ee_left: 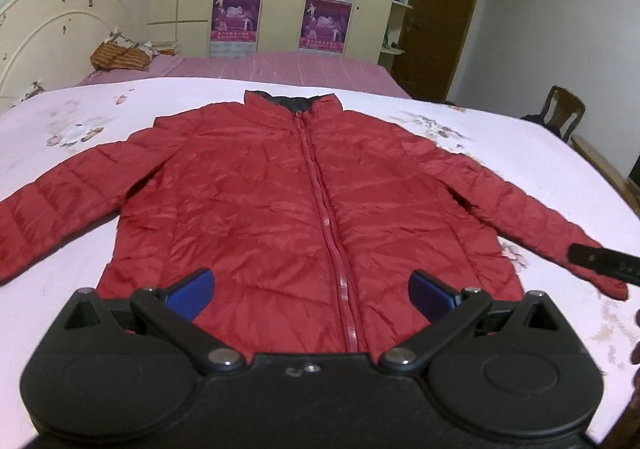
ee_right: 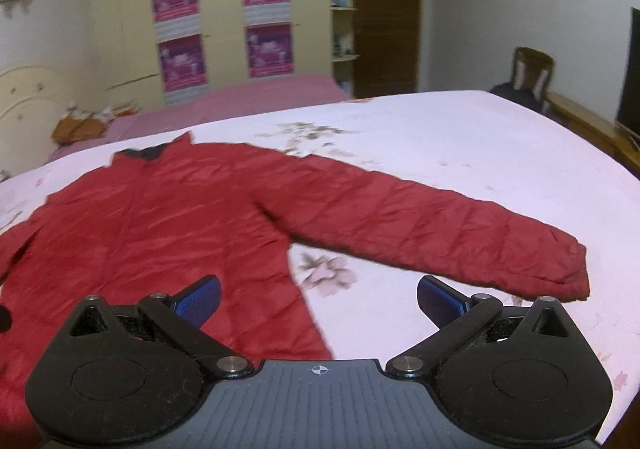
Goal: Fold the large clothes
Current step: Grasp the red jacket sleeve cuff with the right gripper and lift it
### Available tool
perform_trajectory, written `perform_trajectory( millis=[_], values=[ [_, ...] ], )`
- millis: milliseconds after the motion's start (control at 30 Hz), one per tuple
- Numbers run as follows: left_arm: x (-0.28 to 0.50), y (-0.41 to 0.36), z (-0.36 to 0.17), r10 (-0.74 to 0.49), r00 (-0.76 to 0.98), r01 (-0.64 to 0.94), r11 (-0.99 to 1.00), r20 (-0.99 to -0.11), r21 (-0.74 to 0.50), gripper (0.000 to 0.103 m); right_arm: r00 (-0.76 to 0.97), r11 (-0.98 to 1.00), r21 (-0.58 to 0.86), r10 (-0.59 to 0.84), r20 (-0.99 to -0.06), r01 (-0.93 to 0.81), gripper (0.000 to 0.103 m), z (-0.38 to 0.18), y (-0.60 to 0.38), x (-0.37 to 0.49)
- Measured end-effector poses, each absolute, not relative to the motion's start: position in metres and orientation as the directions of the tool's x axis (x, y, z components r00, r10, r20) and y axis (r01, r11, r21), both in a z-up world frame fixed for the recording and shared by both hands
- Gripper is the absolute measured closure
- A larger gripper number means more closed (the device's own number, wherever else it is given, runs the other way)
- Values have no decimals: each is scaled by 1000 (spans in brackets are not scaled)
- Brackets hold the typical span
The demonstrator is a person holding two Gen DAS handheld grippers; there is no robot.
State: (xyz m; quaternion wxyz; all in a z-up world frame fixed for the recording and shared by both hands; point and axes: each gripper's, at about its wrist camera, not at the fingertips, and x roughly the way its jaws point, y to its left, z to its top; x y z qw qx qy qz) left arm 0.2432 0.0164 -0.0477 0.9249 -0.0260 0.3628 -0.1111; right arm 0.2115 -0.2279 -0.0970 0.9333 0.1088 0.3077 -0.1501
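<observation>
Bedsheet (ee_left: 500, 153) under red jacket (ee_left: 280, 189)

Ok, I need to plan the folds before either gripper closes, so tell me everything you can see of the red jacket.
The red jacket is a quilted, shiny puffer, seemingly thin nylon, with a dark-lined stand-up collar and a red front zipper closed to the top. It lies flat, front up, on the floral bedspread, collar away from the cameras, both sleeves spread outward and down. Nothing grips it: the left gripper and right gripper are both open near its hem.
</observation>
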Motion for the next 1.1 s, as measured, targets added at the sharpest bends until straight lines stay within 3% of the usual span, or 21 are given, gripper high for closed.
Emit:
perform_trajectory(
  millis=[167, 367, 400, 433, 467, 733, 933, 1067, 1100],
  values=[
    [260, -3, -61, -238, 700, 226, 968, -673, -108, 4, 746, 899, 122, -267, -610, 421, 0, -107, -260, 216],
    [284, -34, -75, -248, 676, 250, 963, -694, -100, 5, 705, 801, 237, -293, -646, 550, 1, -135, -331, 214],
    [289, -39, -77, -243, 669, 250, 963, -703, -95, 5, 699, 782, 257, -293, -652, 567, 27, -141, -343, 214],
    [294, -44, -78, -242, 664, 250, 964, -708, -95, 5, 687, 761, 278, -284, -669, 586, 42, -146, -355, 214],
    [299, -49, -79, -246, 662, 254, 962, -708, -98, 5, 680, 737, 304, -276, -680, 604, 51, -151, -365, 214],
    [325, -76, -90, -232, 643, 258, 963, -730, -78, 5, 713, 573, 509, -201, -672, 642, 50, -178, -409, 194],
    [333, -76, -97, -193, 646, 223, 973, -739, -59, 5, 748, 479, 590, -268, -608, 650, 51, -181, -435, 186],
    [339, -66, -98, -170, 652, 184, 981, -739, -63, 5, 719, 454, 564, -339, -607, 690, 51, -174, -444, 189],
    [341, -62, -97, -165, 656, 174, 983, -736, -65, 6, 707, 468, 538, -359, -610, 701, 63, -172, -443, 190]
  ],
)
